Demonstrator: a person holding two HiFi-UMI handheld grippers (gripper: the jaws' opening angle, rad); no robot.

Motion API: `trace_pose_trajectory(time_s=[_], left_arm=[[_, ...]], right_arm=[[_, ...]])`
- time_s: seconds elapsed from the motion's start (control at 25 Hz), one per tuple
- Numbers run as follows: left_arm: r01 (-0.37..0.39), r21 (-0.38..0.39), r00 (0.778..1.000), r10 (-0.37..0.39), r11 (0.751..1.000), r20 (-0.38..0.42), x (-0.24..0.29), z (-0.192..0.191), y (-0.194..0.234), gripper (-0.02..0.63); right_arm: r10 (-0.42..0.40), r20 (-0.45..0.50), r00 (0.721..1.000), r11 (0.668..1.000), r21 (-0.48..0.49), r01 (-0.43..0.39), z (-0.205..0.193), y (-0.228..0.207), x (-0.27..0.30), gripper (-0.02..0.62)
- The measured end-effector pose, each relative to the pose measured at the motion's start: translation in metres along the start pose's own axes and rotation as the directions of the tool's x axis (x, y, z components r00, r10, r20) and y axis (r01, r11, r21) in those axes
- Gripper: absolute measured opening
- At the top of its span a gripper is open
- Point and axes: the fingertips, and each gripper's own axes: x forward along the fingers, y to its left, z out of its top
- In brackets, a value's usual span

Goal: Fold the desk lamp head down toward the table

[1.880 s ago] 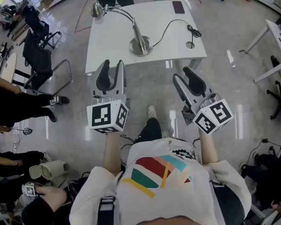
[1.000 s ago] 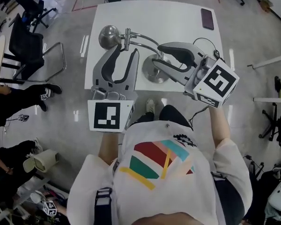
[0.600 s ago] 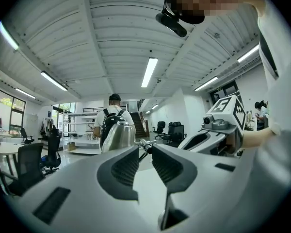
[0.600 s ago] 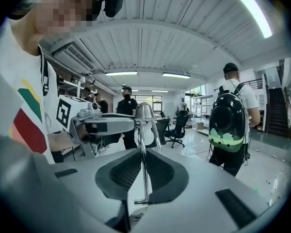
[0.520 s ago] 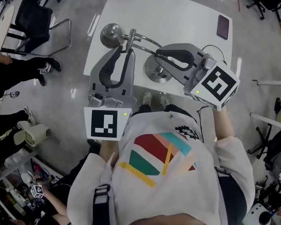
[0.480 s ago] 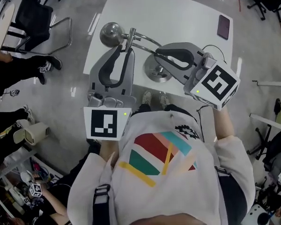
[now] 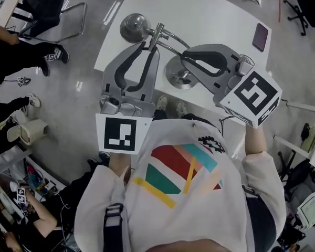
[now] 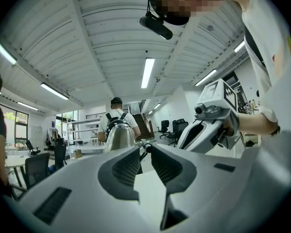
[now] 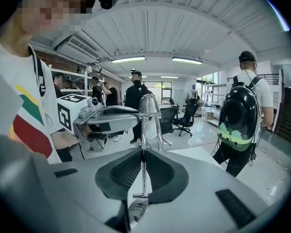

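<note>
No legible text, number or brand is found in any view. Only black-and-white square marker patterns are recorded, on the left white marker cube (image 7: 119,134) and the right white marker cube (image 7: 258,95). No characters are read from them.

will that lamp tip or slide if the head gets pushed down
Probably stiff: the lamp is chrome metal, likely bending only at joints. Its round base looks weighty, but the head hangs far out, so it may tip; the right gripper shut on its rod should steady it. Polished chrome could slip in the grip.
</note>
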Motion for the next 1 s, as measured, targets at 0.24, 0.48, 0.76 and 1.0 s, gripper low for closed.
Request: trace_pose_trajectory(time_s=[0.24,0.48,0.76,1.0], left_arm=[[0.022,0.077,0.999,-0.019,0.997,-0.029,0.0,-0.009,-0.001,0.115],[0.038,0.065,0.995,-0.032,0.997,-0.096,0.008,-0.052,0.008,0.091],[-0.014,-0.274,0.958,-0.066,0.962,-0.28,-0.003,-0.165,0.032,0.08],[0.024,-0.337,0.972,-0.101,0.941,-0.211,0.0,-0.167,0.024,0.08]], right_arm=[[0.002,-0.094,0.996,0.999,-0.035,-0.005,-0.003,-0.001,0.004,0.04],[-0.03,-0.243,0.97,0.997,-0.08,0.011,-0.02,-0.004,0.019,0.04],[-0.082,-0.446,0.891,0.987,-0.16,0.011,-0.047,0.004,0.08,0.04],[-0.105,-0.443,0.89,0.983,-0.183,0.024,-0.045,0.005,0.075,0.04]])
